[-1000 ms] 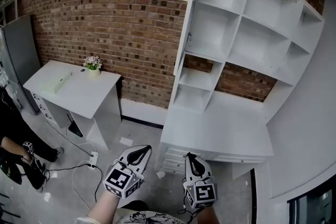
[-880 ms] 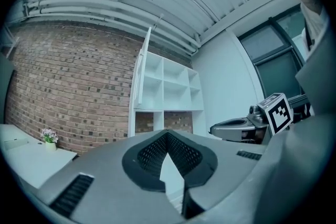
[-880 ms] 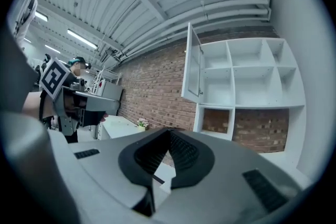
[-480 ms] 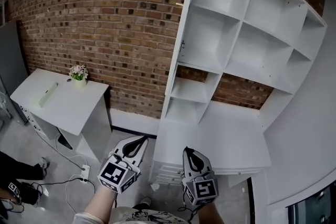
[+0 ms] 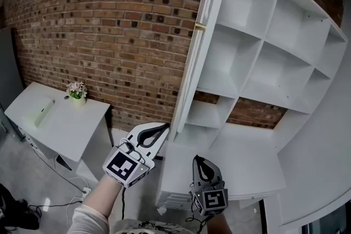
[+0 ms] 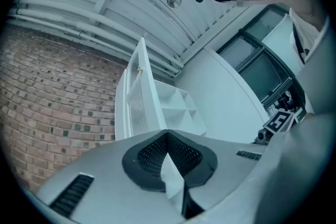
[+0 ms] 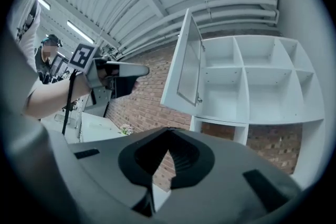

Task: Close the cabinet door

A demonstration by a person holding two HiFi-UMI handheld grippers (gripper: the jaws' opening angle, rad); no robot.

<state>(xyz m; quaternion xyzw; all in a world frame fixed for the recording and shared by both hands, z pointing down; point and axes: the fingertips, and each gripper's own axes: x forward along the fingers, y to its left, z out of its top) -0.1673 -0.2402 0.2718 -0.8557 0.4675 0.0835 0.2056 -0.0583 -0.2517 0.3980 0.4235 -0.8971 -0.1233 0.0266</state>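
Note:
The white cabinet door [image 5: 202, 46] stands open, edge-on to me, hinged on the left side of the white shelf unit [image 5: 263, 63]. A small gold handle [image 5: 201, 25] shows on its edge. My left gripper [image 5: 163, 128] is raised, shut and empty, its tip just left of the door's lower end; I cannot tell whether it touches. In the left gripper view the door [image 6: 139, 97] rises above the closed jaws. My right gripper [image 5: 198, 160] hangs lower over the desk top, jaws together with nothing in them. The right gripper view shows the door [image 7: 184, 71] swung out and the left gripper [image 7: 142, 70] beside it.
A brick wall [image 5: 109, 30] runs behind the unit. A white side table [image 5: 60, 118] with a small flower pot [image 5: 77, 90] stands at the left. A white desk top [image 5: 247, 161] with drawers sits under the shelves. Cables lie on the floor [image 5: 44, 208].
My left gripper has risen and moved forward to the door's lower edge. The right gripper has moved forward a little. The shelf unit now fills more of the head view.

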